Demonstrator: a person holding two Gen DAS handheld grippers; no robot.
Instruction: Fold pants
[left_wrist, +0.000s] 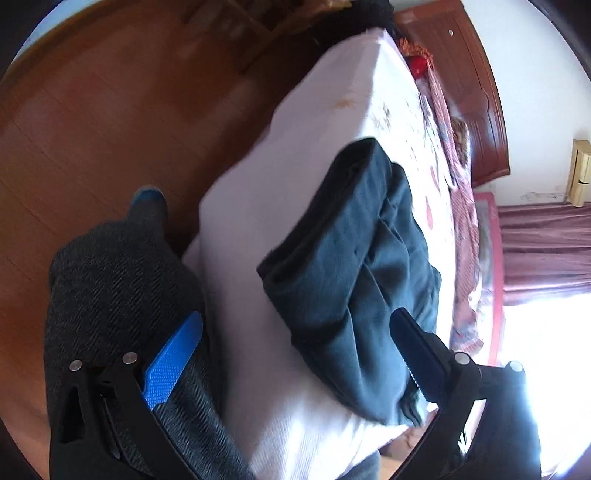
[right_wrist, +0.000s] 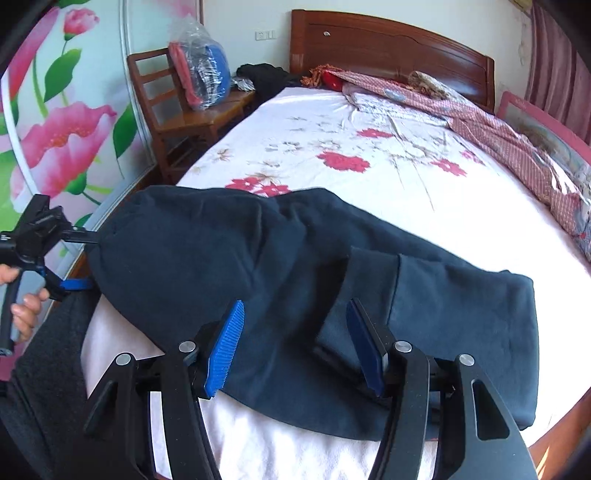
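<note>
Dark navy pants (right_wrist: 258, 258) lie folded in a thick bundle across the near end of the bed (right_wrist: 480, 221). My right gripper (right_wrist: 295, 347) hovers just over their near edge, jaws open, blue pads clear of the cloth. At the far left a hand holds my left gripper (right_wrist: 79, 260) beside the bundle's left end. In the left wrist view the pants (left_wrist: 351, 258) run away from me along the white sheet (left_wrist: 258, 184). My left gripper (left_wrist: 295, 354) stands wide open there, its right finger (left_wrist: 417, 354) over the cloth's edge and its blue pad (left_wrist: 173, 362) off to the side.
A wooden chair (right_wrist: 177, 110) with a plastic-wrapped bundle stands left of the bed. A checked quilt (right_wrist: 517, 147) lies along the right side below the headboard (right_wrist: 388, 40). A person's grey-trousered leg (left_wrist: 110, 277) stands on the wooden floor (left_wrist: 92, 110) by the bed corner.
</note>
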